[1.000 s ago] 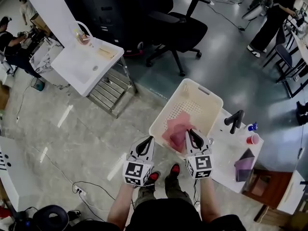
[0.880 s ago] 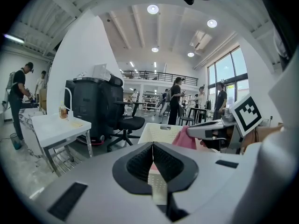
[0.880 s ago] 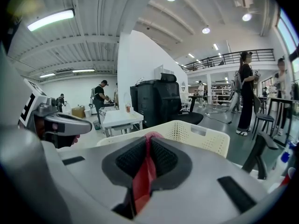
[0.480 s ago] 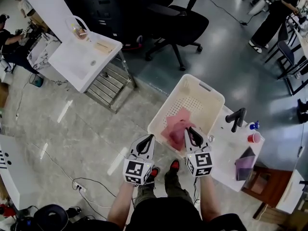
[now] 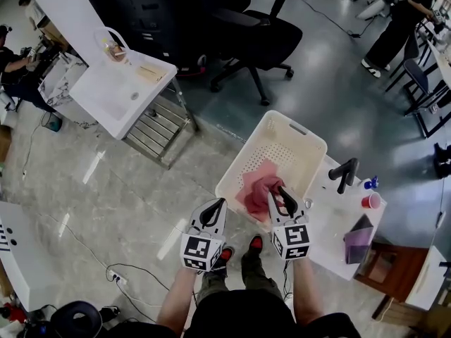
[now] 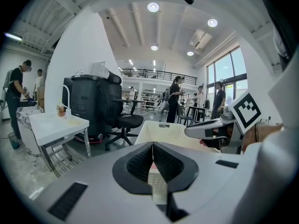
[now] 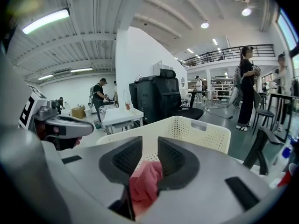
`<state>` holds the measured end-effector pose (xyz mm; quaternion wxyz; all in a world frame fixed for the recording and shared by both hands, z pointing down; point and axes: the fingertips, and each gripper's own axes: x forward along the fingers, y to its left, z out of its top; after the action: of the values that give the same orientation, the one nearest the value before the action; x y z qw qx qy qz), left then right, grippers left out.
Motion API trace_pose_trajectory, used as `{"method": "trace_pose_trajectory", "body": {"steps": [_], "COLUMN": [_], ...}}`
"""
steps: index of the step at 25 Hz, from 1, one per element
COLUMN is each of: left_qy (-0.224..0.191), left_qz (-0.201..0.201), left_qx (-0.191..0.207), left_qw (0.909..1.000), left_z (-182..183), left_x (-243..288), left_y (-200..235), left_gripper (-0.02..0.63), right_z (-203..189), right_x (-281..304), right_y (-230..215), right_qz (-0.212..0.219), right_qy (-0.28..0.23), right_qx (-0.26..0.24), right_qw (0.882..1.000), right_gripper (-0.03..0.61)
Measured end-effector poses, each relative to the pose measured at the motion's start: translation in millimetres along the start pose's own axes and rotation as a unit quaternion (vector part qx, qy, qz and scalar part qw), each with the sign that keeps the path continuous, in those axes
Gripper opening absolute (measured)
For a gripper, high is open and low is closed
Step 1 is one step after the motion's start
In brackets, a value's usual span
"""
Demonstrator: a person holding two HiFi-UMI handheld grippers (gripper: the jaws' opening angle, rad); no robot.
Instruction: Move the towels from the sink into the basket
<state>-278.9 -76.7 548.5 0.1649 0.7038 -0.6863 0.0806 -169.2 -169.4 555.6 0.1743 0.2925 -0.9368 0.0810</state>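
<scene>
R claw [image 5: 280, 193] sits over the basket's [image 5: 244, 148] near end, centre-right of the head frame. Its jaws have just been opening and now stand part-way apart, w/ the pink towel [image 5: 258, 186] loose between them, bunched low and draping straight down into the basket. L claw [image 5: 215, 206] is closed on nothing, just left of the rim. Towel's directly under R, so we reckon opening wider and pulling back toward frame bottom frees it.
</scene>
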Motion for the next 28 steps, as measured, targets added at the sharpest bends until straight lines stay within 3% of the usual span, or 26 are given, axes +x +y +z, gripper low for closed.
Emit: {"method": "trace_pose_trajectory", "body": {"steps": [13, 28], "left_qy": [-0.017, -0.059], "left_qz": [-0.022, -0.115], "left_qx": [0.017, 0.069], "left_qw": [0.9995, 0.9892], "left_z": [21, 73], "left_x": [-2, -10], "left_y": [-8, -53], "left_gripper": [0.008, 0.008], "right_z": [20, 44], "right_x": [-20, -95], "right_y": [-4, -15], "right_qz": [-0.029, -0.127], "right_qy": [-0.030, -0.082], "right_qx": [0.004, 0.020], "right_qw": [0.999, 0.988], "right_gripper": [0.114, 0.110]}}
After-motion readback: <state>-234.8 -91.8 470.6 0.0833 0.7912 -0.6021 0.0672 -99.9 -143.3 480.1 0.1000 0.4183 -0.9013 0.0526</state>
